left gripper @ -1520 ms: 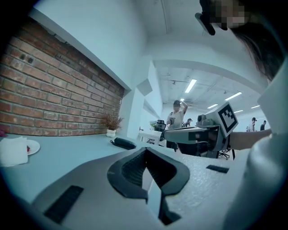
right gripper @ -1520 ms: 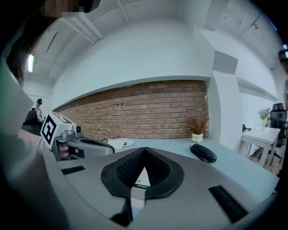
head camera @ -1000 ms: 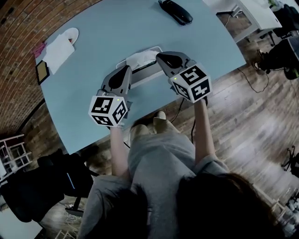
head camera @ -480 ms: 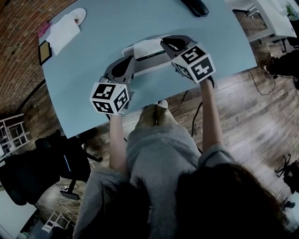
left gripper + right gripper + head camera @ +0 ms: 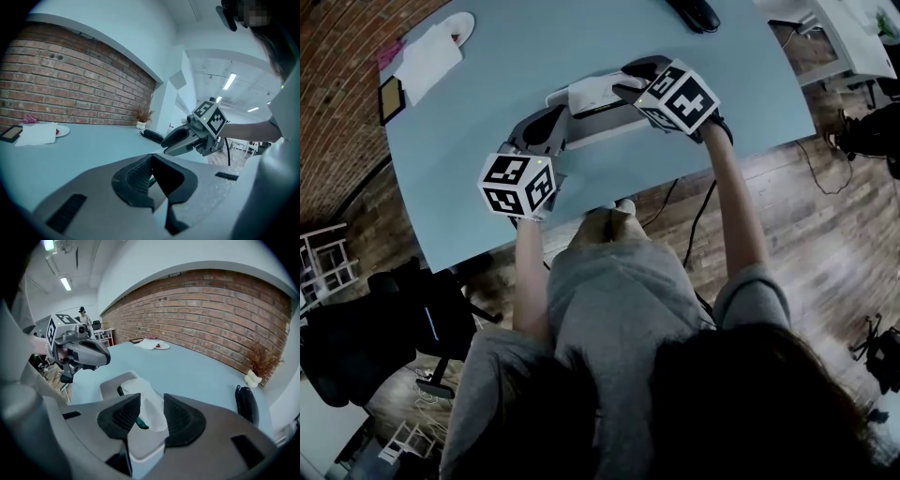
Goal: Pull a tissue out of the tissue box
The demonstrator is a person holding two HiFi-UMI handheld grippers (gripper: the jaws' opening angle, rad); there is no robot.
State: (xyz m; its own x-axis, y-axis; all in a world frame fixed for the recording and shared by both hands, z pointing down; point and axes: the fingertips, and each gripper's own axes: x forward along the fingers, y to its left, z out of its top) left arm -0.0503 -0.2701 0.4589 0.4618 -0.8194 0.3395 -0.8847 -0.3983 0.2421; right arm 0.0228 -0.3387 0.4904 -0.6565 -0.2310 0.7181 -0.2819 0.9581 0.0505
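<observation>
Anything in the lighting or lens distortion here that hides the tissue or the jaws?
Head view: dim, fisheye-bent table edges, right gripper covering part of the tissue box. Left gripper view: dark vignette, glare from a ceiling light, mosaic patch top right. Right gripper view: vignetted, brick wall bowed, but the tissue between its opening jaws reads clearly.

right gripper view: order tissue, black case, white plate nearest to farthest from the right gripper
1. tissue: sticking up from the tissue box, between the right gripper's opening fingers, not pinched.
2. black case: on the table, off to the right.
3. white plate: far back, near the brick wall.
</observation>
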